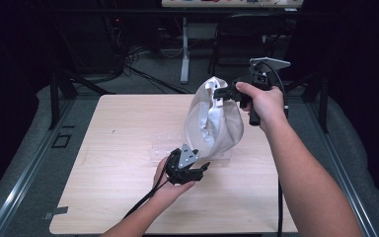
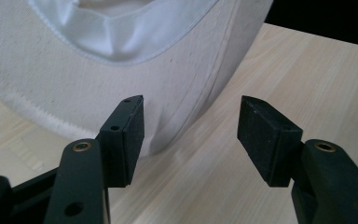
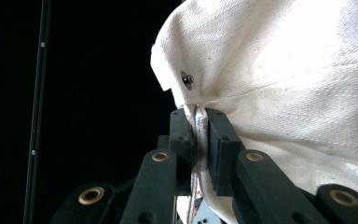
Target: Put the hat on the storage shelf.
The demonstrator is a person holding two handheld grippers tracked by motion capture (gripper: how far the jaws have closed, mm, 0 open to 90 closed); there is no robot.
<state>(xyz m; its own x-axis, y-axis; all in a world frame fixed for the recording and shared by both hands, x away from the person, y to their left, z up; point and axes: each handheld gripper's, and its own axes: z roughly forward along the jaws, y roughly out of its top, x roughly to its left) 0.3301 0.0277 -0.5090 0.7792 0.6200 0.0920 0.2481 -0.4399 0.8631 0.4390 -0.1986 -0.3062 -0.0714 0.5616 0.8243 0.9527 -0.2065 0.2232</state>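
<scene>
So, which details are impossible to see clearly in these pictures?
- High view: the clear plastic item on the table is too faint to identify, and the white cloth bag hides part of it.
- Right gripper view: the right gripper covers the pinched bag edge.
- Left gripper view: the top edge cuts off the bag's opening.

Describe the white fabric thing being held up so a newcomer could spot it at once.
Start at the light wooden table. Above its far right part hangs an off-white canvas cap, pinched at its upper edge by the right claw. It is the one soft, pale cloth item, with a small metal rivet near the grip and a white lining inside.
</scene>
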